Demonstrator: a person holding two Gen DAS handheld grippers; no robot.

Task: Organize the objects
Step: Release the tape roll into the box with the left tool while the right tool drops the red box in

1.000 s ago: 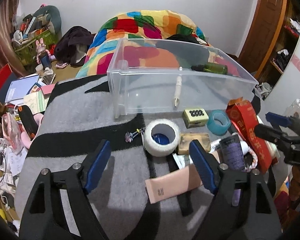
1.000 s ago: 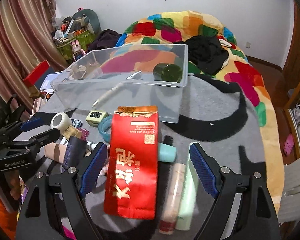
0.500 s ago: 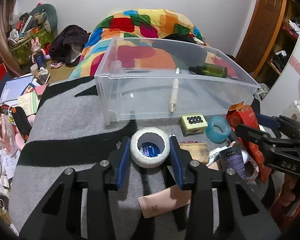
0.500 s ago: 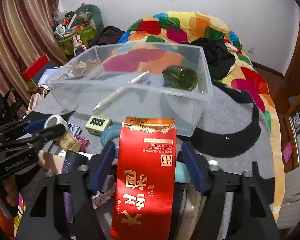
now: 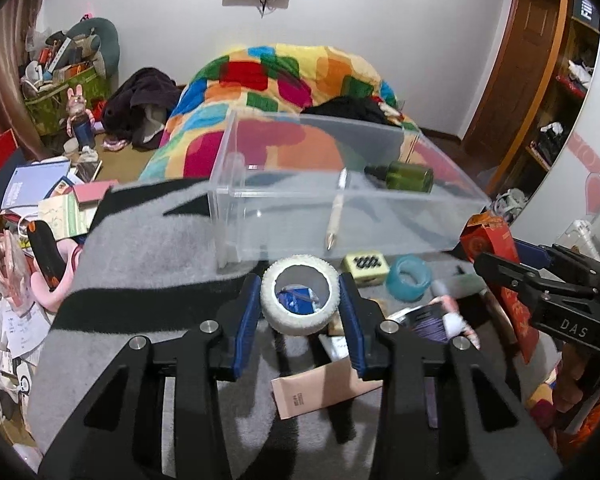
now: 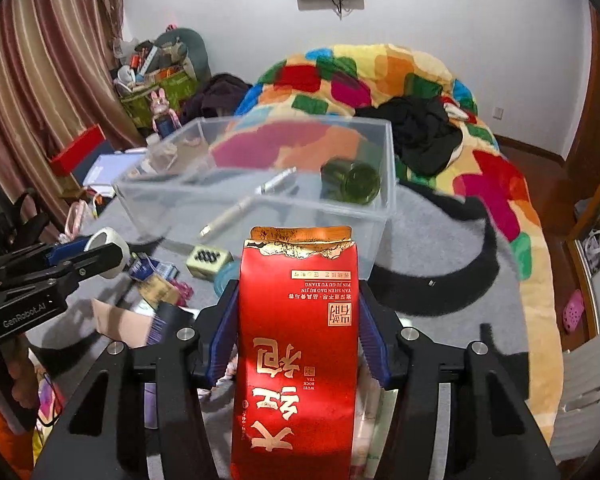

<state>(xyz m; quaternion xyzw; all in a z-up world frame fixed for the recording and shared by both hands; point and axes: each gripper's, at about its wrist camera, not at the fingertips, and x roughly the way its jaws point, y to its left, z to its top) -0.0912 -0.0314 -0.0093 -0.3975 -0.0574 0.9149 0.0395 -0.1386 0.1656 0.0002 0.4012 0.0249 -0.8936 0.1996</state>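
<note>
Both jaws grip: left gripper (image 5: 299, 304) clamps the tape roll (image 5: 299, 300) (white), right gripper (image 6: 298, 330) the red tea packet (image 6: 296, 344).

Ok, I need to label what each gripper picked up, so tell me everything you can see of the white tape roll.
The tape roll is a thick white ring with a rough, fabric-like outer face and a wide open core. It stands on edge, its hole facing the left wrist camera, clamped between the blue pads of the left gripper, which press on its two sides. It sits just in front of the clear bin, above the grey blanket.
</note>
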